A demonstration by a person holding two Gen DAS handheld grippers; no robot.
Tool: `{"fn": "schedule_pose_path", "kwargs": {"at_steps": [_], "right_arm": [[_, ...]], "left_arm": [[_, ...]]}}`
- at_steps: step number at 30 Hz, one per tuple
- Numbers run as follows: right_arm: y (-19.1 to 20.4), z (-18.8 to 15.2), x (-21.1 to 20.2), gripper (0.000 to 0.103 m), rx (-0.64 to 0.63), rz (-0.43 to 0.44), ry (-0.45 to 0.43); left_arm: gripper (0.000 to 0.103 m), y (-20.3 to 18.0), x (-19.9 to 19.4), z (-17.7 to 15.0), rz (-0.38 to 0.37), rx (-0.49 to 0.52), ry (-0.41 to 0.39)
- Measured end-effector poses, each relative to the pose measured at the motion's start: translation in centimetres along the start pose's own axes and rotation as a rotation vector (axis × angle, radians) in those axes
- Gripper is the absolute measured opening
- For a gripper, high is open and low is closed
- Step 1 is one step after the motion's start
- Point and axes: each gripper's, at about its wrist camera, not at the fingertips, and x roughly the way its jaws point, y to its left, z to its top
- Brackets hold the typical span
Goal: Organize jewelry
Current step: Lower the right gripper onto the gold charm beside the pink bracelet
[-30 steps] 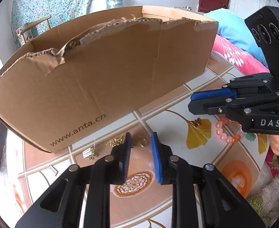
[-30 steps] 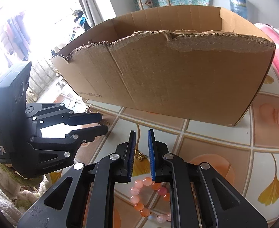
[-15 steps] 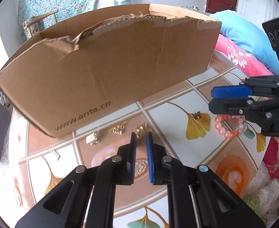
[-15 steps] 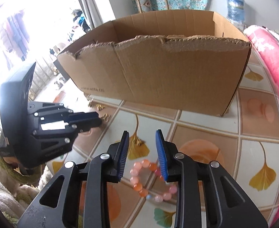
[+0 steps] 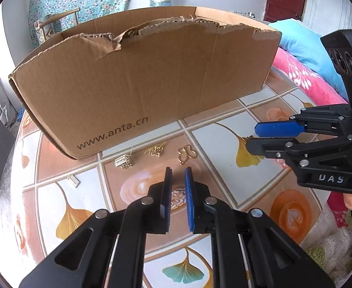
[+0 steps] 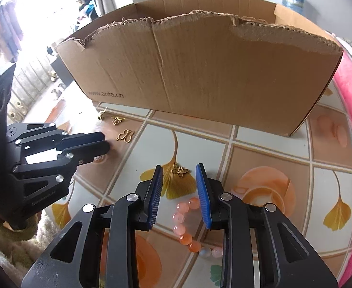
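Jewelry lot, scattered on a tiled tabletop (image 5: 223, 163) printed with ginkgo leaves, in front of a torn cardboard box (image 5: 152, 79) marked "www.anta.cn".

Item 1: left gripper (image 5: 178, 175), at 6 o'clock in its own view. Blue pads stand a narrow gap apart with nothing between them, above the tabletop.

Item 2: right gripper (image 6: 179, 180), at 6 o'clock in its own view. Pads spread wide, empty, hovering over the bead bracelet.

Item 3: gold butterfly outline charm (image 5: 187, 154), just past the left pad tips toward 12 o'clock. Also seen from the right wrist (image 6: 125, 136), at 10 o'clock from the right pads.

Item 4: gold filigree charm (image 5: 155, 150), next to item 3 at its 9 o'clock.

Item 5: rectangular gold pendant (image 5: 123, 162), further toward 9 o'clock, near the box's lower edge.

Item 6: small comb-like piece (image 5: 73, 180), left-wrist view only, set apart at 9 o'clock.

Item 7: bronze butterfly charm (image 6: 180, 170), lying on a yellow leaf between the right pad tips. In the left-wrist view it is largely hidden behind the right gripper's finger.

Item 8: pink and orange bead bracelet (image 6: 184, 225), plain only in the right-wrist view, beneath the right gripper's open pads, partly covered by its frame.
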Motion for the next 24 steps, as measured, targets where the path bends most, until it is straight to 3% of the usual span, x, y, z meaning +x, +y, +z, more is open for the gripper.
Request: {"fn": "schedule_pose_path", "kwargs": {"at_steps": [6,10,21,23,24], "right_arm": [[1.4,0.2,0.6,0.021,-0.032,-0.077,-0.014],[2.0,0.2,0.9,0.012,-0.038,-0.076,-0.019],[1.4,0.1,0.9,0.010,-0.034,-0.040,-0.031],[0.9,0.0,0.6,0.010,-0.034,-0.039,-0.033],[0.8,0.0,0.6,0.010,-0.035,-0.039,-0.035]], "left_arm": [[0.010,0.0,-0.1,-0.1,-0.004,-0.003,-0.007],[0.010,0.0,-0.1,-0.1,0.001,0.000,-0.009],[0.010,0.1,-0.2,0.0,-0.029,-0.002,-0.001],[0.015,0.1,-0.2,0.1,-0.044,-0.012,0.005],[0.023,0.2,-0.2,0.2,-0.051,-0.018,0.005]]}}
